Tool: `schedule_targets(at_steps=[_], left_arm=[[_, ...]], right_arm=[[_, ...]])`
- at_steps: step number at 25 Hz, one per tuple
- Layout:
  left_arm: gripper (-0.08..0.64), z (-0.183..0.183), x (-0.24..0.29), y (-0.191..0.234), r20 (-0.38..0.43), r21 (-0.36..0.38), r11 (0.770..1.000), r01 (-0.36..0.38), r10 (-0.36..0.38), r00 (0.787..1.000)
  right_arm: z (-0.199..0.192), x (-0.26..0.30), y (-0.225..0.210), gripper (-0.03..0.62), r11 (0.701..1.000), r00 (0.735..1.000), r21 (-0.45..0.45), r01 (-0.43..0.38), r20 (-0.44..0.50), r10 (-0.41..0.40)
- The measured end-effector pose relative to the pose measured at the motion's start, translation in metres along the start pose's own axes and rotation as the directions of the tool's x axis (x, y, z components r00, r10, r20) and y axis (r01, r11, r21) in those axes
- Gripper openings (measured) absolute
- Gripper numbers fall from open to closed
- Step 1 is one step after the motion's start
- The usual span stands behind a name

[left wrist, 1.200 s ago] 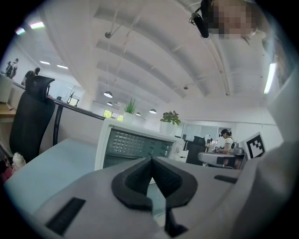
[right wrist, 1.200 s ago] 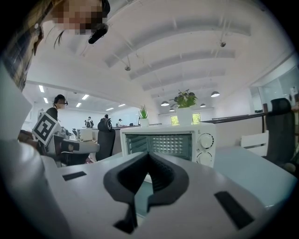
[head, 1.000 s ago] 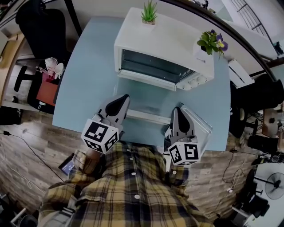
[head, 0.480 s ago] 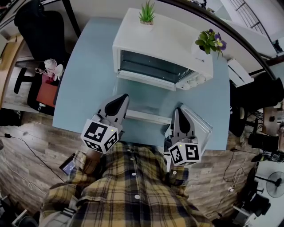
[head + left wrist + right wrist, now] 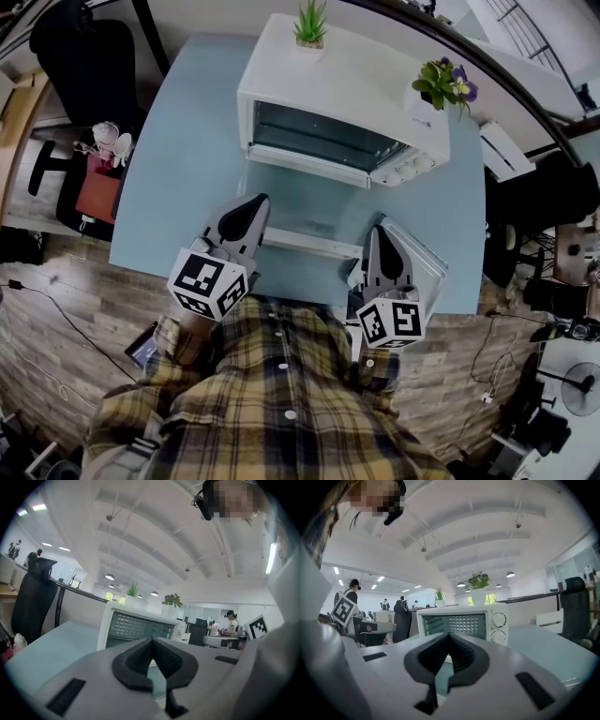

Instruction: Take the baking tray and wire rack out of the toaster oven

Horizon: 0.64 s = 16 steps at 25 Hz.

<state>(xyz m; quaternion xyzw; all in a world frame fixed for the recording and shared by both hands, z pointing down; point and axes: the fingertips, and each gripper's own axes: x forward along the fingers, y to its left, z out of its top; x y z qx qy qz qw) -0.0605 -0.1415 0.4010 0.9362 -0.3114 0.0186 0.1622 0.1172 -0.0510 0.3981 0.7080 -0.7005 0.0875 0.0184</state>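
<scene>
The white toaster oven (image 5: 347, 89) stands at the far side of the light blue table (image 5: 178, 178), its glass door (image 5: 305, 211) folded down flat toward me. Its cavity (image 5: 457, 624) looks dark and I cannot make out a rack inside. A flat metal tray (image 5: 427, 267) lies on the table just right of my right gripper (image 5: 374, 231); whether the wire rack lies on it I cannot tell. My left gripper (image 5: 255, 202) hovers at the door's left front corner. Both grippers are shut and empty, pointing at the oven (image 5: 136, 627).
Two potted plants (image 5: 314, 26) (image 5: 448, 89) sit on the oven's top. Its knobs (image 5: 499, 620) are at the right end. A black chair (image 5: 89, 56) stands left of the table. My plaid shirt (image 5: 281, 394) fills the near edge.
</scene>
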Motion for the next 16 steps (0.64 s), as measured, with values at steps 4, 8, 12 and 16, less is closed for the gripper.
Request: schedule_targets(at_steps=[4,8,12,16], left_arm=[[-0.009,0.0002,-0.0017,0.0018,0.005,-0.004,1.0,-0.007,0.007,1.0],[-0.009,0.0001,-0.003,0.0018,0.009,-0.007,1.0,-0.005,0.005,1.0],[-0.009,0.002,-0.0025,0.0033,0.015,-0.002,1.0,-0.002,0.002,1.0],[-0.009,0.0049,0.0002,0.005,0.019,0.004,1.0,-0.002,0.001,1.0]], right_arm=[[-0.002,-0.0016,-0.0011,0.002,1.0,1.0,0.003,0.004,-0.005,-0.004],[-0.004,-0.0022,0.0005,0.003,1.0,1.0,-0.001,0.0,-0.015,0.0],[-0.0046,-0.0038,0.0002,0.002,1.0,1.0,-0.006,0.003,-0.018,-0.003],[-0.0042,-0.0042,-0.0039,0.002,1.0,1.0,0.0,0.015,-0.016,-0.015]])
